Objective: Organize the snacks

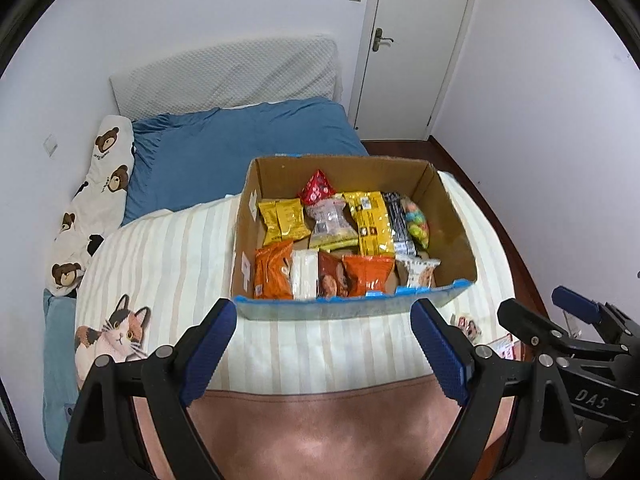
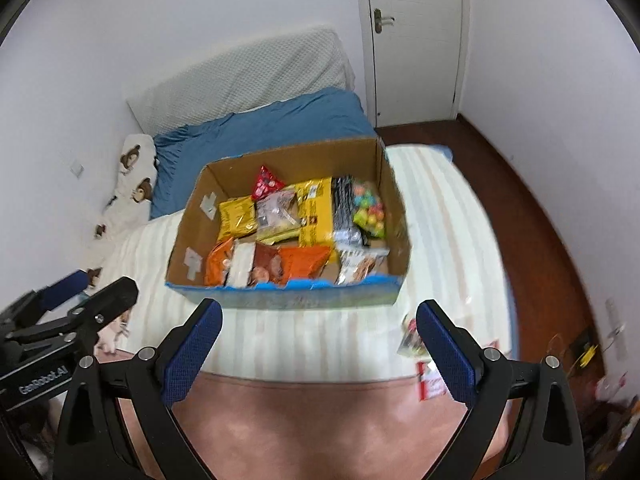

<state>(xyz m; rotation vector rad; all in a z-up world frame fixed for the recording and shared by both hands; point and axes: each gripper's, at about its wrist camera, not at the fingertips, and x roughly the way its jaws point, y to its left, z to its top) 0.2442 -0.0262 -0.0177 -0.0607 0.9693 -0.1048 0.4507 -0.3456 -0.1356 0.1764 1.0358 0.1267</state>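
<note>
A cardboard box with a blue front edge sits on the striped blanket on the bed; it also shows in the right wrist view. It holds several snack packs: yellow, orange, red and a bag of coloured candy. Two loose snack packs lie on the blanket to the right of the box, one red and white. My left gripper is open and empty, just in front of the box. My right gripper is open and empty, beside the left one.
The bed has a blue sheet, a white pillow, a bear-print cushion and a cat-print blanket. A brown cover lies under the grippers. A white door and dark wooden floor are on the right.
</note>
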